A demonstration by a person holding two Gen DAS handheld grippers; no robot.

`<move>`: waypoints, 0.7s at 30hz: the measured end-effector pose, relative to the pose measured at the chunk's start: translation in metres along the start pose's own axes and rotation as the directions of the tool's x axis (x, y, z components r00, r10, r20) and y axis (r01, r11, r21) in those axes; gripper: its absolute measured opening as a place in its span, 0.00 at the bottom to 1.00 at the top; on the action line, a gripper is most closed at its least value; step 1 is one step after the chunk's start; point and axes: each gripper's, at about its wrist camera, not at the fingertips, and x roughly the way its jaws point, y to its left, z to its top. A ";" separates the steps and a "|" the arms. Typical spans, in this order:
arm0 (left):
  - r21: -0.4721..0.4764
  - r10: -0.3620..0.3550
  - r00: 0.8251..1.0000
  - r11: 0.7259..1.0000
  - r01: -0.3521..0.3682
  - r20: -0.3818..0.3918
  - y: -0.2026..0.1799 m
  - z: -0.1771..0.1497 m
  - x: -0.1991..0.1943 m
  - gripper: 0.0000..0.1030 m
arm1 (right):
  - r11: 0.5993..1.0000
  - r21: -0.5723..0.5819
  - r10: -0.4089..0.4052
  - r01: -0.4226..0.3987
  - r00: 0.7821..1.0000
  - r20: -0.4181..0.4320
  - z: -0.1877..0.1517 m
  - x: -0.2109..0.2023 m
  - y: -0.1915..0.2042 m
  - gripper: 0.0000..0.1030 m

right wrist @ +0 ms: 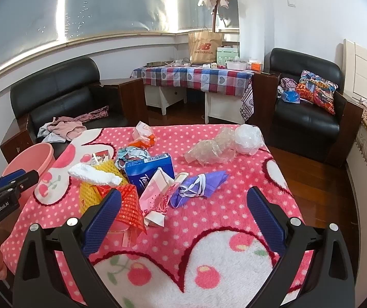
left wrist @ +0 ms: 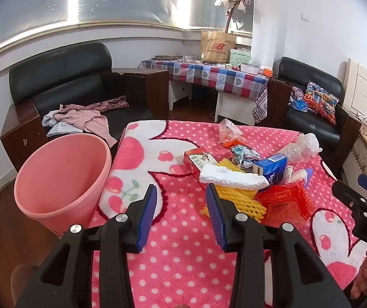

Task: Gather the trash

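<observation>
Trash lies heaped on a pink dotted blanket [left wrist: 183, 256]: a white foam strip [left wrist: 235, 178] on a yellow foam net [left wrist: 237, 200], a red packet [left wrist: 286, 200], a blue tissue pack [left wrist: 273, 166], a red carton [left wrist: 196, 160] and clear plastic wrap [left wrist: 301, 146]. A pink bin [left wrist: 62, 177] stands on the floor left of the blanket. My left gripper [left wrist: 181, 187] is open and empty, just short of the foam net. In the right wrist view my right gripper [right wrist: 183, 191] is wide open, with a purple mask [right wrist: 199, 186] and a pink paper bag [right wrist: 155, 192] beyond its tips, untouched.
A black armchair [left wrist: 75, 87] with clothes [left wrist: 80, 118] stands behind the bin. A second armchair [right wrist: 306, 107] holds a patterned cushion. A table under a checked cloth [left wrist: 209, 77] carries a paper bag and boxes. Wooden floor [right wrist: 312, 169] shows to the right of the blanket.
</observation>
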 end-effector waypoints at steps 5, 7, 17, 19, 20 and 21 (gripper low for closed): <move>0.000 0.001 1.000 1.000 -0.001 0.001 0.000 0.000 -0.001 0.38 | 1.000 0.002 0.000 0.000 1.000 0.002 0.001 0.000 0.000 0.95; 0.000 0.001 1.000 1.000 -0.001 0.001 0.000 -0.001 -0.001 0.38 | 1.000 0.001 -0.001 0.001 1.000 0.003 0.001 0.000 0.000 0.95; 0.000 0.002 1.000 1.000 -0.002 0.002 0.000 0.000 -0.001 0.38 | 1.000 0.001 -0.001 0.001 1.000 0.006 0.001 -0.001 0.000 0.95; 0.000 0.002 1.000 1.000 -0.002 0.001 0.001 0.000 -0.001 0.38 | 1.000 0.001 -0.002 0.002 1.000 0.009 0.002 -0.002 0.000 0.95; -0.001 0.000 1.000 1.000 0.000 0.001 0.001 0.000 -0.001 0.38 | 1.000 0.001 -0.002 0.002 1.000 0.010 0.003 -0.002 0.000 0.95; -0.001 0.000 1.000 1.000 0.000 0.002 0.001 0.000 -0.001 0.38 | 1.000 0.001 -0.002 0.002 1.000 0.012 0.004 -0.002 0.001 0.95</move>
